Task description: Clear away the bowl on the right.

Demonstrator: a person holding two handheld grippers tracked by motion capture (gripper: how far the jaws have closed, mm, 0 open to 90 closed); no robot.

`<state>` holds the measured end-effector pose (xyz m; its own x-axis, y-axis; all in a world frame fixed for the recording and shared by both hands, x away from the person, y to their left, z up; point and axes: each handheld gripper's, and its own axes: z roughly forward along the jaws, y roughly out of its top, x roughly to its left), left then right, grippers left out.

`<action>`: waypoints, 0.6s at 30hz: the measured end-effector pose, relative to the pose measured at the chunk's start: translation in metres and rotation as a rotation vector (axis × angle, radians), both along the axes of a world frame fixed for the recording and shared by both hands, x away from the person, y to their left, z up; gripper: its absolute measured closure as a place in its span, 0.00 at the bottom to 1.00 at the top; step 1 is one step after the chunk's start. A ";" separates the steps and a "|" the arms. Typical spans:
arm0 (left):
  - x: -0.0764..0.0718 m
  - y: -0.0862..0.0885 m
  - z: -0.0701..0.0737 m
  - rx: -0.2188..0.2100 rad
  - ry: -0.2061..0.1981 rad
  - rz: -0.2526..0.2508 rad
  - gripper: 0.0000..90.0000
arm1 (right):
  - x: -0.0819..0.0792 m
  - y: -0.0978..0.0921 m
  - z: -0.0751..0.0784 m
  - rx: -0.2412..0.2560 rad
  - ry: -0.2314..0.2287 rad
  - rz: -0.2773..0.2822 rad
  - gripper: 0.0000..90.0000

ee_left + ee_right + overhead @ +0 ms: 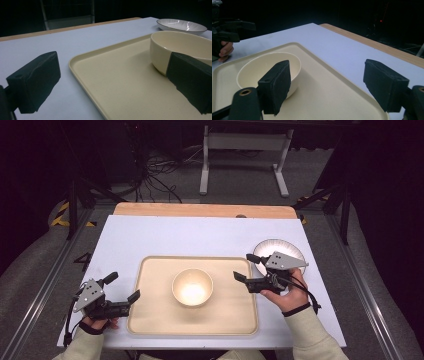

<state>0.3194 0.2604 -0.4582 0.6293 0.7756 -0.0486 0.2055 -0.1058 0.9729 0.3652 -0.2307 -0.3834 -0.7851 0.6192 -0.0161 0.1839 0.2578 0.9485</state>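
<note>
- A cream tray [150,320] is seen lying on the pale blue-white table top [150,235], long side toward the person.
- A cream bowl [192,287] is set upright near the middle of the tray; nothing can be made out inside it.
- A white plate with a dark rim [292,249] lies on the table just off the tray's far right corner — part of it is covered by the right gripper in the high view.
- The left gripper [122,287] is held low at the tray's left edge, jaws spread wide and holding nothing. In the left gripper view one jaw is seen over bare table and the other over the tray in front of the bowl [175,47], with the plate [181,25] beyond.
- The right gripper [246,266] is held over the tray's right edge, jaws likewise wide apart and empty, pointed toward the bowl [262,67].
- Neither gripper is seen touching the bowl.
- A strip of bare wood [200,210] is noted along the table's far edge.
</note>
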 end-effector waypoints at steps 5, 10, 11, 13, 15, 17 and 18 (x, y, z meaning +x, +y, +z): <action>0.000 0.001 0.000 -0.005 0.004 -0.002 0.00 | -0.005 -0.006 -0.007 -0.002 -0.041 -0.016 0.24; 0.000 0.001 0.000 -0.006 0.006 -0.001 0.00 | -0.012 -0.014 -0.013 0.004 -0.087 -0.048 0.22; 0.000 0.001 0.000 -0.006 0.006 0.000 0.00 | -0.014 -0.016 -0.014 0.004 -0.097 -0.054 0.22; 0.000 0.001 0.000 -0.004 0.005 -0.002 0.00 | -0.016 -0.019 -0.017 -0.002 -0.111 -0.063 0.22; 0.000 0.001 0.000 -0.006 0.006 0.000 0.00 | -0.018 -0.023 -0.020 0.002 -0.117 -0.071 0.22; 0.000 0.001 0.000 -0.009 0.007 0.000 0.00 | -0.020 -0.025 -0.022 0.012 -0.123 -0.078 0.22; 0.000 0.001 0.000 -0.009 0.007 0.001 0.00 | -0.022 -0.026 -0.024 0.010 -0.124 -0.082 0.22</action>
<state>0.3197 0.2613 -0.4579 0.6279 0.7760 -0.0599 0.2127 -0.0970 0.9723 0.3436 -0.2572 -0.4073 -0.7244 0.6816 -0.1037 0.0846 0.2372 0.9678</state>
